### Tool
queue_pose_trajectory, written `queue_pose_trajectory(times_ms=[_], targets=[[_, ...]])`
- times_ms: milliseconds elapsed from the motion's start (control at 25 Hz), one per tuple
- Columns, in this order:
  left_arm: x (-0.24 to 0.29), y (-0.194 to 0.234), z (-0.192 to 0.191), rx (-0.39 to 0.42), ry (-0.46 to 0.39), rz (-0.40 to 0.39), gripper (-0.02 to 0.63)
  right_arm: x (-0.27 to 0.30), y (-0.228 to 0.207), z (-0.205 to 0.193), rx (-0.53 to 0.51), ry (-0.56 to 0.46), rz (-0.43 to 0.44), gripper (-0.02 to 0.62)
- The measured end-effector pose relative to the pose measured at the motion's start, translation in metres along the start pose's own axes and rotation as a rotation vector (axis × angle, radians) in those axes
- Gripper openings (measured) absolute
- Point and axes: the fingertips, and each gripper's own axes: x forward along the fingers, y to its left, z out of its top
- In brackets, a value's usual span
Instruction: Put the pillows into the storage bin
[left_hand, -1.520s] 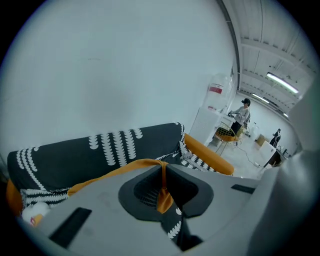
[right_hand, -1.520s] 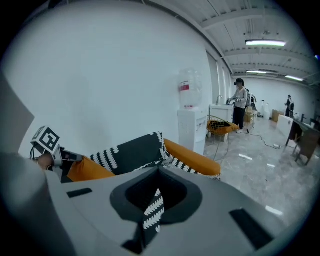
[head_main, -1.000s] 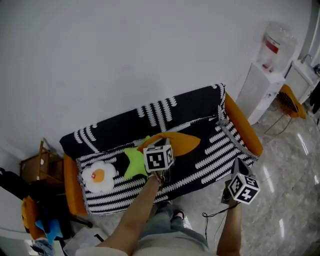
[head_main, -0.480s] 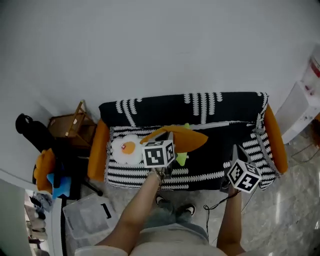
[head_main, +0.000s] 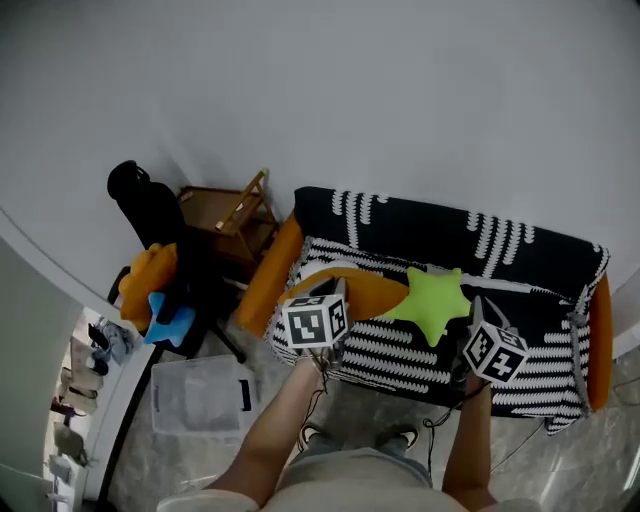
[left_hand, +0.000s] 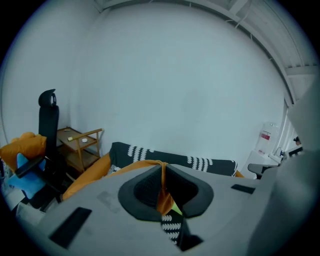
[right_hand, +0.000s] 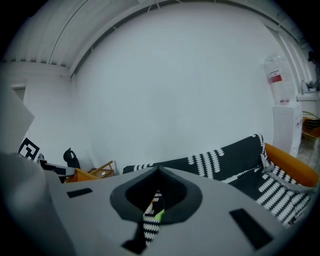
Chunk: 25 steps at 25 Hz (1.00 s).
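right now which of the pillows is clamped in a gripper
The orange pillow: its fabric is pinched in the left gripper. The green star pillow lies free on the sofa, with no gripper on it.

- Sofa: against the wall, right of centre.
- Table: just beside the sofa's left end, by the wall.
- Chair: left of the table.
- Bin: on the floor, before chair and table.
- Loose pillow: on the sofa seat.
- Held pillow: in the left gripper, just left of the loose pillow.
- Right gripper: right of the loose pillow.
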Motion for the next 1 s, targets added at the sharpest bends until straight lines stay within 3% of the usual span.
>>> queue_pose_trajectory(times_ms=[600, 1000], targets=[[-0.155, 0.249, -0.009, -0.172, -0.104, 0.190, 0.029, 0.043, 0.304, -0.071, -0.184, 0.090, 0.275, 0.002], [-0.269, 0.366, -0.057, -0.354, -0.191, 0.462, 0.028, 0.052, 0.471, -0.135, -0.362, 0.211, 0.559, 0.002]])
